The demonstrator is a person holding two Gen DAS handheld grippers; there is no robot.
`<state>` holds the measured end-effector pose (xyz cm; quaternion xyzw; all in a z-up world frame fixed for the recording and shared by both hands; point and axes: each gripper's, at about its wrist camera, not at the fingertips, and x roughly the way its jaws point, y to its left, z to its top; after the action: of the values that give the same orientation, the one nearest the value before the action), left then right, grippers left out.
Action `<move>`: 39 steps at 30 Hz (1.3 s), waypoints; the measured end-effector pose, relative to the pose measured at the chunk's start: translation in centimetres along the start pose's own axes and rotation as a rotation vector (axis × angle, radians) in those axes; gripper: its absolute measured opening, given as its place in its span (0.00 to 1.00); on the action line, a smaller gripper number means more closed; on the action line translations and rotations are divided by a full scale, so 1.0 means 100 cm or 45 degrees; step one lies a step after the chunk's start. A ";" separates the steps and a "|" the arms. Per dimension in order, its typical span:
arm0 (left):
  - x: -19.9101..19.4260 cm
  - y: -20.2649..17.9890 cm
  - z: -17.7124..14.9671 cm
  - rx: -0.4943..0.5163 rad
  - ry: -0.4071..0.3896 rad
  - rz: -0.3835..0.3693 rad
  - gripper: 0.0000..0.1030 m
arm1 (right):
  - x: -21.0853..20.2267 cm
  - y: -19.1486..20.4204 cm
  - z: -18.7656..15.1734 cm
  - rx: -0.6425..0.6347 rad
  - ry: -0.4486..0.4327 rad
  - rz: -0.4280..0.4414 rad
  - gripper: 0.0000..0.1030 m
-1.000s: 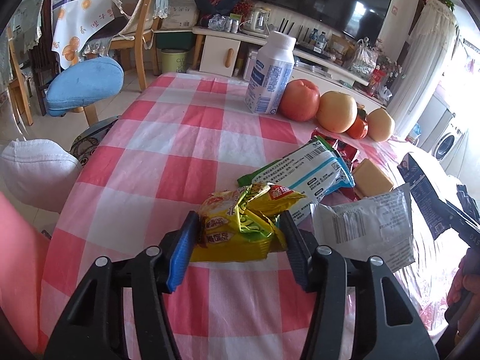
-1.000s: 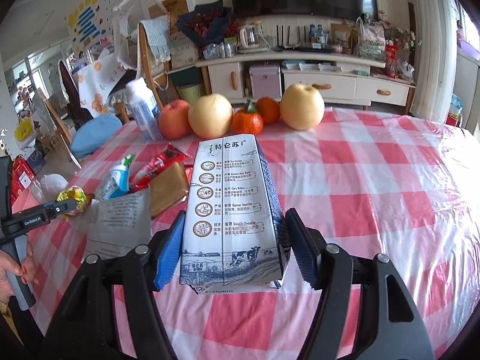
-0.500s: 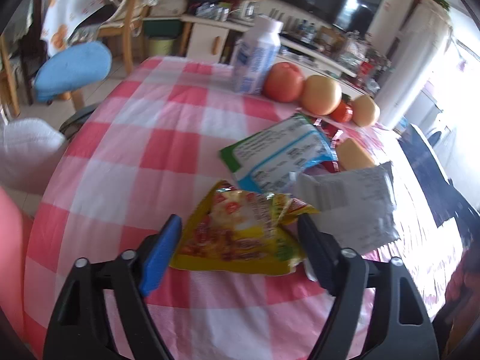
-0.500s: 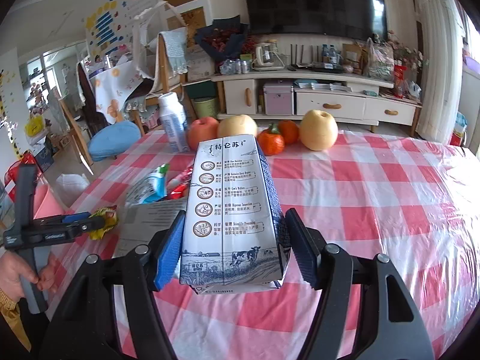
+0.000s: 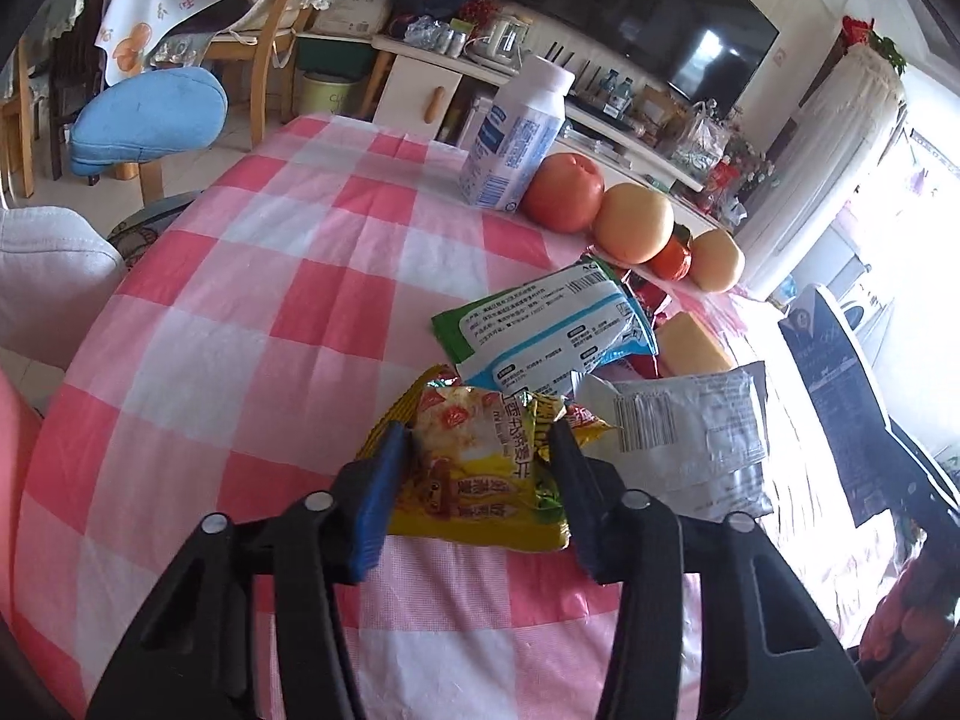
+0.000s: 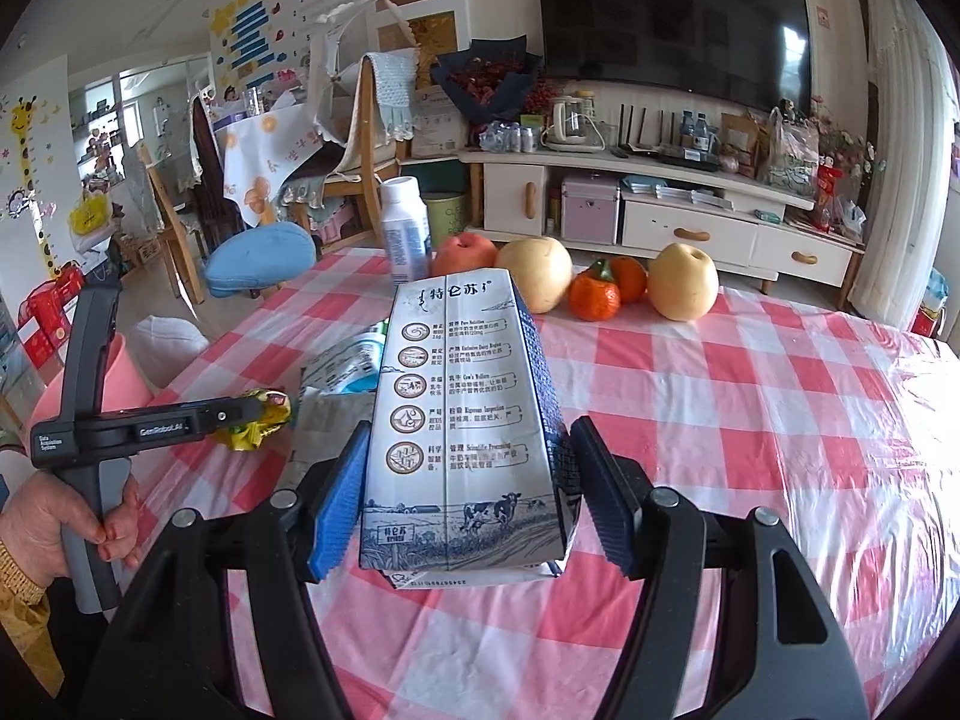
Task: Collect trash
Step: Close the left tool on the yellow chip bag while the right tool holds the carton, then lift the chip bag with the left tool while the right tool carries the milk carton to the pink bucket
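Crinkled yellow foil wrapper (image 5: 480, 474) pinched as left claw (image 5: 477, 456) closed | boxy milk carton (image 6: 462, 420) clamped, right claw (image 6: 465, 480)

A home living room is indicated by a wall-mounted TV (image 6: 672, 24), white media cabinet (image 6: 648, 222), wooden chairs (image 6: 366, 138), children's wall decals (image 6: 27, 180), and a checked-cloth desk (image 6: 750, 396) with fruit (image 6: 682, 281).
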<state>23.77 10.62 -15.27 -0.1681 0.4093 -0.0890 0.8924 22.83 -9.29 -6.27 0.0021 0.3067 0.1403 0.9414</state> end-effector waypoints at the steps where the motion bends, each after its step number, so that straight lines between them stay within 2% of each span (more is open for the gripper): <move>1: -0.001 0.001 0.000 -0.003 -0.001 -0.002 0.46 | -0.001 0.002 0.000 -0.003 0.001 0.000 0.64; 7: -0.007 0.009 0.000 -0.043 -0.009 -0.015 0.37 | -0.003 0.016 -0.001 -0.026 0.011 0.005 0.64; 12: -0.009 0.011 -0.002 -0.030 0.011 -0.026 0.38 | -0.006 0.030 -0.002 -0.054 0.017 0.008 0.64; 13: -0.008 0.012 -0.002 -0.022 0.022 -0.024 0.44 | -0.006 0.032 -0.003 -0.057 0.021 0.009 0.64; 16: -0.005 0.010 -0.002 0.027 0.047 0.043 0.72 | -0.002 0.037 -0.006 -0.069 0.036 0.012 0.64; 17: -0.004 0.009 -0.002 0.043 0.052 0.050 0.77 | -0.001 0.038 -0.006 -0.072 0.041 0.014 0.64; 21: 0.003 0.007 0.003 0.096 0.064 0.081 0.81 | 0.003 0.043 -0.008 -0.088 0.057 0.026 0.64; 28: 0.020 -0.004 0.000 0.193 0.134 0.093 0.81 | 0.010 0.043 -0.010 -0.090 0.072 0.039 0.64; 30: 0.020 -0.006 -0.001 0.200 0.124 0.092 0.76 | 0.010 0.043 -0.010 -0.092 0.070 0.038 0.64; 31: 0.019 -0.006 -0.002 0.192 0.120 0.083 0.68 | 0.010 0.043 -0.010 -0.092 0.071 0.037 0.64; 35: 0.016 -0.002 -0.002 0.150 0.114 0.069 0.59 | 0.010 0.045 -0.009 -0.093 0.068 0.035 0.64; 39: 0.012 0.000 -0.003 0.122 0.113 0.074 0.55 | 0.008 0.050 -0.007 -0.107 0.060 0.044 0.64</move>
<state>24.39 10.16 -16.28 -0.1090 0.4483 -0.0898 0.8827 21.70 -4.32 -6.85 -0.0354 0.3226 0.1691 0.9306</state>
